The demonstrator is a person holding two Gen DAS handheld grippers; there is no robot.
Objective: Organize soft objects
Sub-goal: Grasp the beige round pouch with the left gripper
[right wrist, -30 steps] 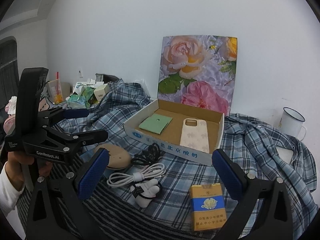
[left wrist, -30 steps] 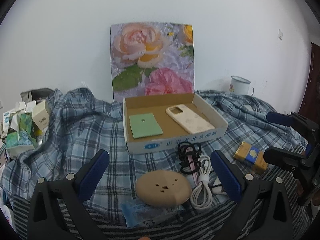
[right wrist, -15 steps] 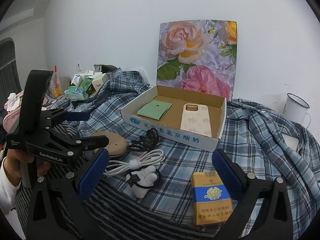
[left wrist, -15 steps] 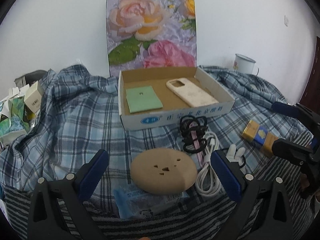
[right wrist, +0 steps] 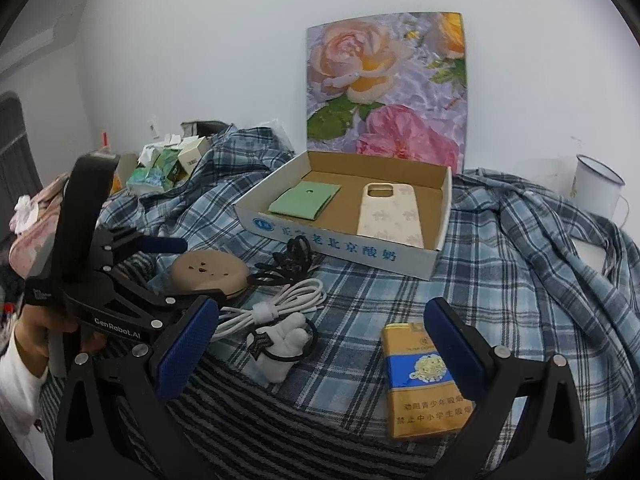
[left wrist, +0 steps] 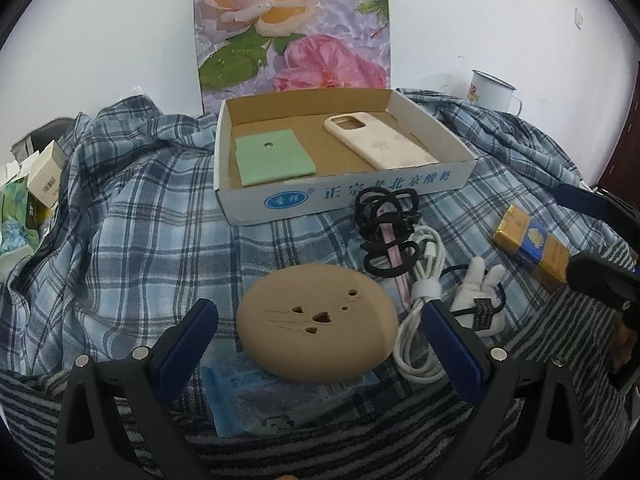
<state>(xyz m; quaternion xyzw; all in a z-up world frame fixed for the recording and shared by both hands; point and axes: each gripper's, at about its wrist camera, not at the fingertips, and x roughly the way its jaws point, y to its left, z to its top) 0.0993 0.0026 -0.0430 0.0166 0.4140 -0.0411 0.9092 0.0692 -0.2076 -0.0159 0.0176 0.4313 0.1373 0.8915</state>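
Progress partial, by my reading: cardboard box [left wrist: 344,196] already holds a green pad [left wrist: 274,156] and a cream phone case [left wrist: 380,146], while tan cushion [left wrist: 318,326], black hair ties [left wrist: 386,226], white cable [left wrist: 420,304] and small white plush [left wrist: 478,300] lie loose on the plaid cloth [left wrist: 132,248] just in front of it. Left tongs [left wrist: 318,344] gape wide around the cushion, gripping nothing; right tongs [right wrist: 322,344] equally wide and empty above the yellow packet [right wrist: 424,384]. Box's near wall must be cleared; air above is open.
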